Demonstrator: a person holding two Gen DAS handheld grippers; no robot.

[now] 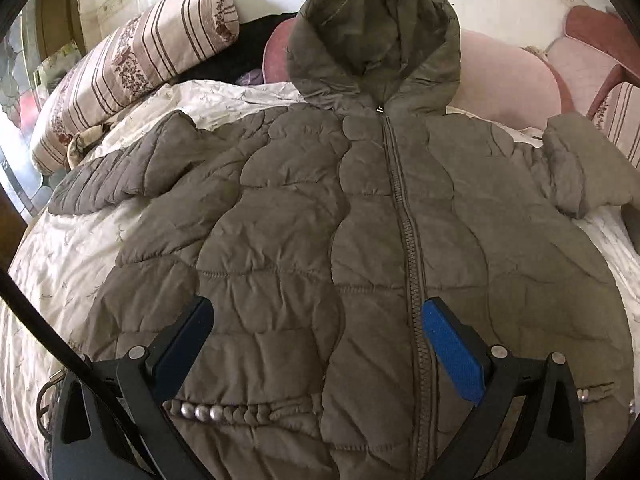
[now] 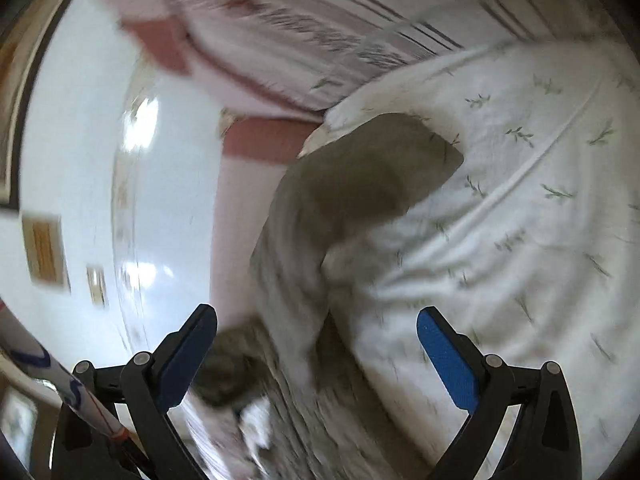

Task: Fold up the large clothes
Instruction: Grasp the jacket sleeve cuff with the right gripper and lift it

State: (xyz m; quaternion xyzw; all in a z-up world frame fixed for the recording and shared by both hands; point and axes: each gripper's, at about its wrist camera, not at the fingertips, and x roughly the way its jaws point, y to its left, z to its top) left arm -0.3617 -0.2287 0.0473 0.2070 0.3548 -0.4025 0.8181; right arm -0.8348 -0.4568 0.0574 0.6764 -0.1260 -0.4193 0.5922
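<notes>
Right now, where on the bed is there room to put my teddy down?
Bare bedspread shows left of the jacket, below its left sleeve. The right wrist view shows more bare sheet beside the other sleeve. The middle is covered; the head end is crowded with the striped pillow and pink cushions.

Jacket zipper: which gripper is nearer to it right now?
Left. The left gripper hovers open over the jacket front, its zipper beside the blue finger. The right gripper is open over a sleeve; no zipper shows there.
</notes>
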